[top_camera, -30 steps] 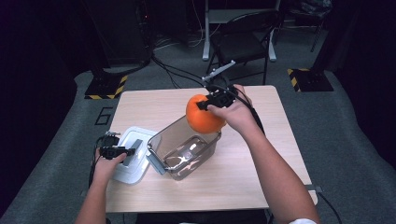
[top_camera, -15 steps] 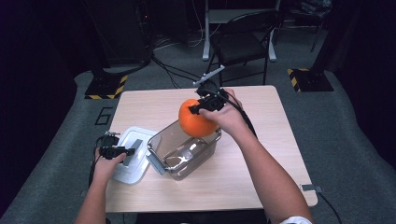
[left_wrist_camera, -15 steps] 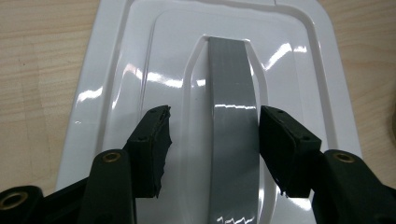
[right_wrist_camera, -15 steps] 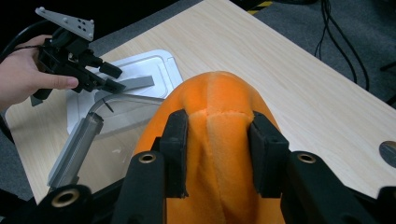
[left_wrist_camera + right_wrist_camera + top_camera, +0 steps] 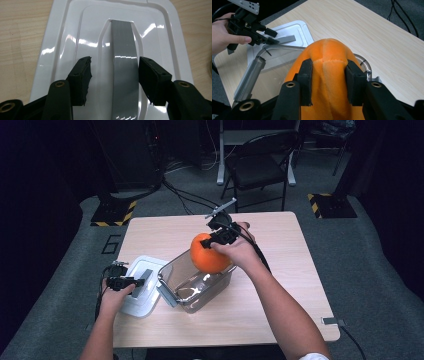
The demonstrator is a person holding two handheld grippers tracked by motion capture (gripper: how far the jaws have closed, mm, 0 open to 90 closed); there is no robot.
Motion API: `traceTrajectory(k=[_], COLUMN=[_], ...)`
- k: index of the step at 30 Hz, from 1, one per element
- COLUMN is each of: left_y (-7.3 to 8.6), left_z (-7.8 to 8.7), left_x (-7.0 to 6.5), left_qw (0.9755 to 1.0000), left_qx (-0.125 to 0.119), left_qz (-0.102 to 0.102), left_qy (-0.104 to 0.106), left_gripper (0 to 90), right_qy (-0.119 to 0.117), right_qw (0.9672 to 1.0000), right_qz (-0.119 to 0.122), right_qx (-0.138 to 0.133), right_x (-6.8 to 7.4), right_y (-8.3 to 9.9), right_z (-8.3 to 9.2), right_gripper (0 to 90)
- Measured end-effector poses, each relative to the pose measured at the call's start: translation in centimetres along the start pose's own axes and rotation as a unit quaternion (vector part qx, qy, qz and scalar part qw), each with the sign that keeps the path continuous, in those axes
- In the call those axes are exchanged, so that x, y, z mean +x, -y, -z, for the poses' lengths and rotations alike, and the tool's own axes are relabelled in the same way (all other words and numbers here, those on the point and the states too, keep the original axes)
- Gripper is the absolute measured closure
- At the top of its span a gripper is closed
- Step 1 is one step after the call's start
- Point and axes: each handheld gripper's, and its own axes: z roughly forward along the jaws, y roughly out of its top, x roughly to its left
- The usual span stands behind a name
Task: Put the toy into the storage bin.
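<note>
- High view: your right gripper point(image 5: 210, 241) pinched the orange plush ball point(image 5: 208, 254) and held it over the far rim of the clear container point(image 5: 192, 285), which sat near the middle of the wooden table point(image 5: 280, 270). The ball sat at about 1 o'clock from the container's middle, partly inside its opening. Your left gripper point(image 5: 140, 281) hovered over the white lid point(image 5: 142, 287), which lay flat on the table just beside the container at its 9 o'clock.
- Left gripper view: your left gripper point(image 5: 113, 68) had its jaws spread wide, one on each side of the lid's grey handle point(image 5: 123, 75), at 9 and 3 o'clock from it. The pads stood clear of the handle, so they gripped nothing. The white lid point(image 5: 67, 37) lay flat on the wood.
- Right gripper view: your right gripper point(image 5: 328, 72) was clamped on the orange plush ball point(image 5: 327, 50), the pads pressing into the soft fabric along its seam. Under the ball, toward 8 o'clock, the clear container point(image 5: 262, 75) stood open. Farther off at 10 o'clock, your left gripper point(image 5: 274, 37) hung over the white lid point(image 5: 298, 30), its tips by the grey handle point(image 5: 285, 38).
</note>
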Motion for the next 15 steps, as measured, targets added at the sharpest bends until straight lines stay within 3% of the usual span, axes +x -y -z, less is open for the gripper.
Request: traceTrajectory(k=[15], left_y=[0.0], left_z=[0.0], left_x=[0.0], left_qw=[1.0000], left_qx=[0.000], left_qz=[0.001], left_qy=[0.000], left_gripper=[44.0], right_qy=[0.001], right_qw=[0.9998], right_qz=[-0.006], right_qx=[0.017], right_x=[-0.4], right_y=[1.6], right_z=[-2.0], right_gripper=[61.3])
